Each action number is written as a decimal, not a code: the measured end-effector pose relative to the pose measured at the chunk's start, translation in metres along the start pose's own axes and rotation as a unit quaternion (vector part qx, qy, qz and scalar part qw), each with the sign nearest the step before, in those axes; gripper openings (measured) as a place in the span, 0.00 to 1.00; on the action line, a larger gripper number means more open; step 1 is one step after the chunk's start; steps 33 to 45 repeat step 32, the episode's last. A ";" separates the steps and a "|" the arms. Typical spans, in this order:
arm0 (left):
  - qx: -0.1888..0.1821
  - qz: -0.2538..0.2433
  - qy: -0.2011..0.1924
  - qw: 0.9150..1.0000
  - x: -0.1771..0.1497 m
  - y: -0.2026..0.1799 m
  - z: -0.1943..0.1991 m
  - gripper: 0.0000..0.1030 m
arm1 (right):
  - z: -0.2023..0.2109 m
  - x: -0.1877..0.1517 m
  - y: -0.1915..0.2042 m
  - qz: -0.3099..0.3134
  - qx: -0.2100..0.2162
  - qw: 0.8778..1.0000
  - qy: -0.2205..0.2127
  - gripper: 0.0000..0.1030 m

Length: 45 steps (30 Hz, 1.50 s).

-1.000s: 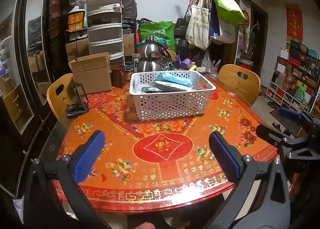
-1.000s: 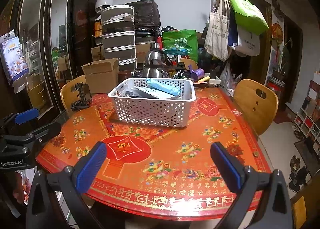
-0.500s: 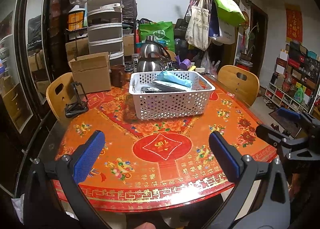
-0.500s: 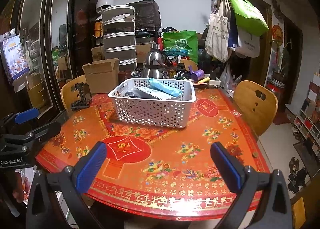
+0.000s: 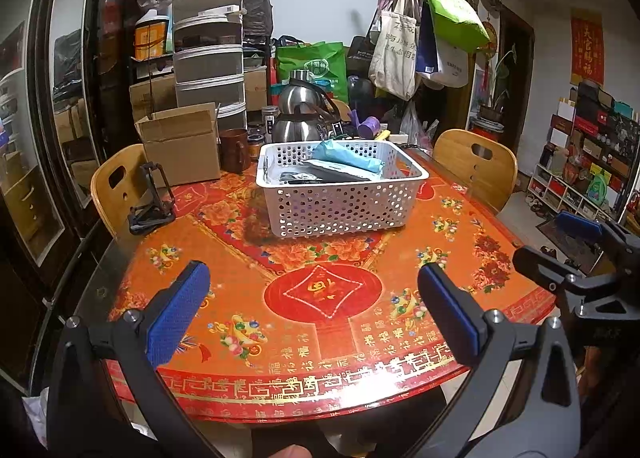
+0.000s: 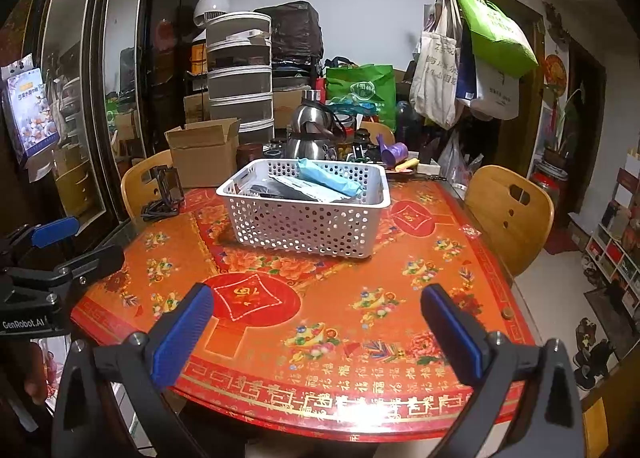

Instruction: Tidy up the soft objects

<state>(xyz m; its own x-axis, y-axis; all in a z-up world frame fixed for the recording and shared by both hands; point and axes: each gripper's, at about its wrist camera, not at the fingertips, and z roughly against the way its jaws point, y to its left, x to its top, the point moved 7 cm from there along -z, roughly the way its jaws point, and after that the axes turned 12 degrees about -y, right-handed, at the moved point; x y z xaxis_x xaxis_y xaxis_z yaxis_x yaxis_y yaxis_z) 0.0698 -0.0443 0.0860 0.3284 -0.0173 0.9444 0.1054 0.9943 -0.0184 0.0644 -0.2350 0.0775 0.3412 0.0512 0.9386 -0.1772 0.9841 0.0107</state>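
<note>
A white perforated basket (image 5: 340,200) (image 6: 304,222) stands on the red patterned table (image 5: 320,294) (image 6: 320,298). In it lie a light blue soft packet (image 5: 348,160) (image 6: 326,178) and dark grey and black packets (image 5: 320,174) (image 6: 288,190). My left gripper (image 5: 312,298) is open and empty, held over the table's near edge. My right gripper (image 6: 316,318) is open and empty, also over the near edge. Each gripper shows at the side of the other's view: the right one (image 5: 576,254) and the left one (image 6: 60,250).
A cardboard box (image 5: 180,150), brown mug (image 5: 234,148), steel kettle (image 5: 304,114) and black phone stand (image 5: 154,202) stand at the table's back and left. Wooden chairs (image 5: 476,166) (image 5: 120,186) flank it. A coat rack with bags (image 5: 416,38) stands behind.
</note>
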 end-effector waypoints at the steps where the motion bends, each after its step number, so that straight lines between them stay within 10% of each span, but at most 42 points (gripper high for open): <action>1: 0.000 0.001 0.000 1.000 0.000 0.003 0.000 1.00 | 0.000 0.000 0.000 0.000 0.000 1.000 0.000 1.00; 45: 0.005 0.001 0.001 1.000 -0.002 0.009 -0.001 1.00 | 0.002 0.001 0.000 0.000 0.000 1.000 0.000 1.00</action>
